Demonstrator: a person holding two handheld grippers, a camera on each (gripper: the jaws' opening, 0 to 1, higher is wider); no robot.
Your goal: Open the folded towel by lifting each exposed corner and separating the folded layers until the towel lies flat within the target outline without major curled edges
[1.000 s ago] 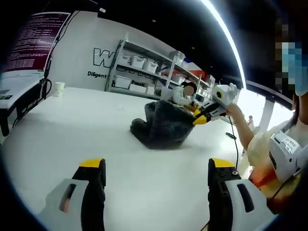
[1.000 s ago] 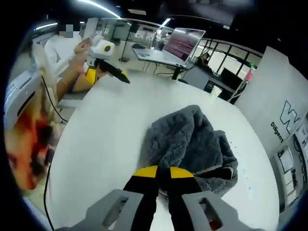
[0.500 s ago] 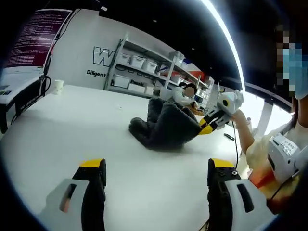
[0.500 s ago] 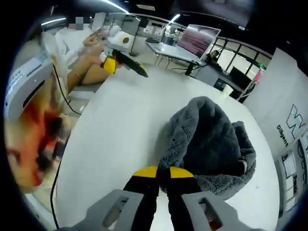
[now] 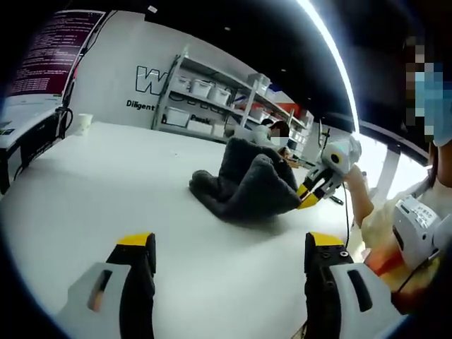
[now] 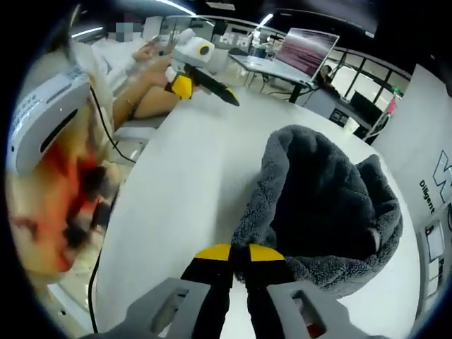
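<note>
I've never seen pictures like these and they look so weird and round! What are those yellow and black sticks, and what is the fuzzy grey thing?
A person is holding a grabbing tool in each hand, and each tool carries a little camera, so the pictures look round and bendy. The yellow-tipped black sticks at the bottom are that tool's own two jaws.

In the left gripper view, the left gripper has its jaws wide apart and holds nothing. Farther off you can see the right gripper pinching the fuzzy grey towel.

The right gripper view looks along that pinching tool. Its jaws are squeezed together on the towel's edge, lifting it so that one part stands up like a hood while the rest lies on the white table. The other tool shows at the top of that picture, held by a hand.

The person wants to spread the towel flat.
</note>
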